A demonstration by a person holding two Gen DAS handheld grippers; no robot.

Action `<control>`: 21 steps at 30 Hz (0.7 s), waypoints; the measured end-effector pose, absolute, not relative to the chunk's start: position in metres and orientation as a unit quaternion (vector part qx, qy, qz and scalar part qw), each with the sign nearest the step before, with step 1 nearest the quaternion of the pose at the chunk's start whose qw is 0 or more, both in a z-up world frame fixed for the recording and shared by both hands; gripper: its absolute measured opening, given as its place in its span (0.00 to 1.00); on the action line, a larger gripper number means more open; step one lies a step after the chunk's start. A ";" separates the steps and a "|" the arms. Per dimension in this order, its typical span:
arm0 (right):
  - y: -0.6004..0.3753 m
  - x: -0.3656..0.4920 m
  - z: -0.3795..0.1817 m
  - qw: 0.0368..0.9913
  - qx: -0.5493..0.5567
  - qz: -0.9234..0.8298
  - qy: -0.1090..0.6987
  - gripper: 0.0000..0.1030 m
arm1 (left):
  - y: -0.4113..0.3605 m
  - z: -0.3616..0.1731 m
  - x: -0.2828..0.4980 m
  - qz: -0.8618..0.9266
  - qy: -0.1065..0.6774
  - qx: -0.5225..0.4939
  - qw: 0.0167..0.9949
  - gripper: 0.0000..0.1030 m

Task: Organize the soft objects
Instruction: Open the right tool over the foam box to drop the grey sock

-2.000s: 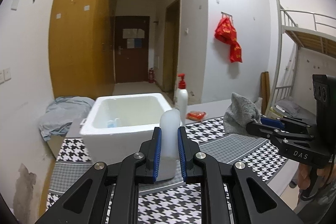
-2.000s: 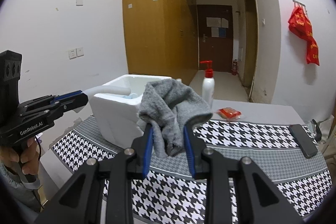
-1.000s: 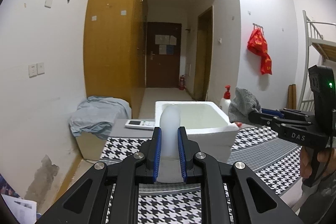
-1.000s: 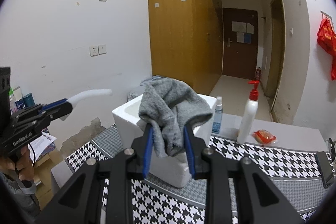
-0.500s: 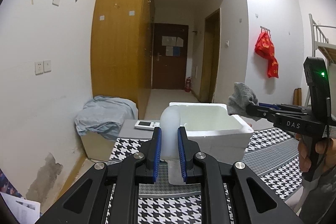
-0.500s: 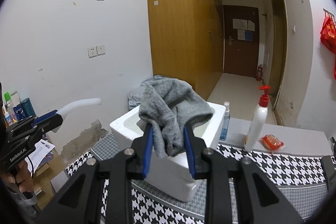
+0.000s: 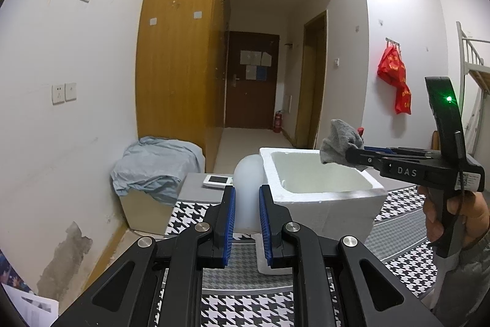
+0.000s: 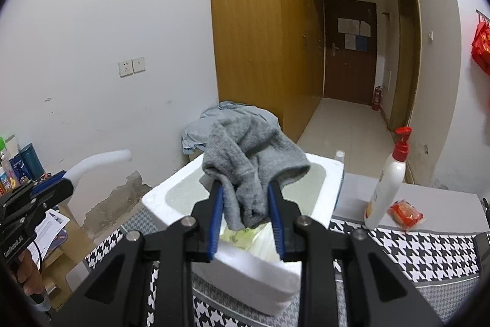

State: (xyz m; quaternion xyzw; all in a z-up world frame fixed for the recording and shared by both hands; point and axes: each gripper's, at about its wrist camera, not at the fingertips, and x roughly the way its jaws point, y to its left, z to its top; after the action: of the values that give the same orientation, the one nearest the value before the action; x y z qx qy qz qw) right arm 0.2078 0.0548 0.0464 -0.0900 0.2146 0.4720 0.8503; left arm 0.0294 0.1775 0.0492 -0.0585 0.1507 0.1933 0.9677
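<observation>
White soft tube (image 7: 247, 195) in left claw (image 7: 246, 222)

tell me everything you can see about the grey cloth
The grey cloth is a soft knitted piece, perhaps a sock or small towel, crumpled into folds. The right tongs are shut on it, blue pads pressing its lower part while the rest bunches above the tips. It hangs over the open white foam box, not touching it.

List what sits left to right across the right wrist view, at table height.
Left gripper holding white tube → foam box, grey sock over it → pump bottle → red packet.
</observation>
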 end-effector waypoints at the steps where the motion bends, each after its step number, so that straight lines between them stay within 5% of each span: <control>1: 0.057 0.209 0.045 0.850 -0.091 0.471 0.216 0.32 | 0.178 0.049 0.030 0.194 0.152 -0.059 0.967 0.16; 17: 0.083 0.225 0.035 0.847 -0.098 0.462 0.246 0.32 | 0.185 0.048 0.037 0.198 0.159 -0.067 0.965 0.16; 19: 0.085 0.226 0.036 0.847 -0.101 0.460 0.247 0.40 | 0.185 0.048 0.036 0.200 0.159 -0.068 0.965 0.16; 21: 0.084 0.225 0.037 0.850 -0.102 0.456 0.244 0.61 | 0.186 0.049 0.035 0.201 0.158 -0.069 0.964 0.16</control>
State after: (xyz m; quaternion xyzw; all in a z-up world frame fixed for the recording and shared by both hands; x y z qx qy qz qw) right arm 0.2253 0.0838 0.0374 -0.1019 0.2442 0.4563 0.8496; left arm 0.0352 0.1855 0.0493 -0.0686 0.1583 0.2007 0.9643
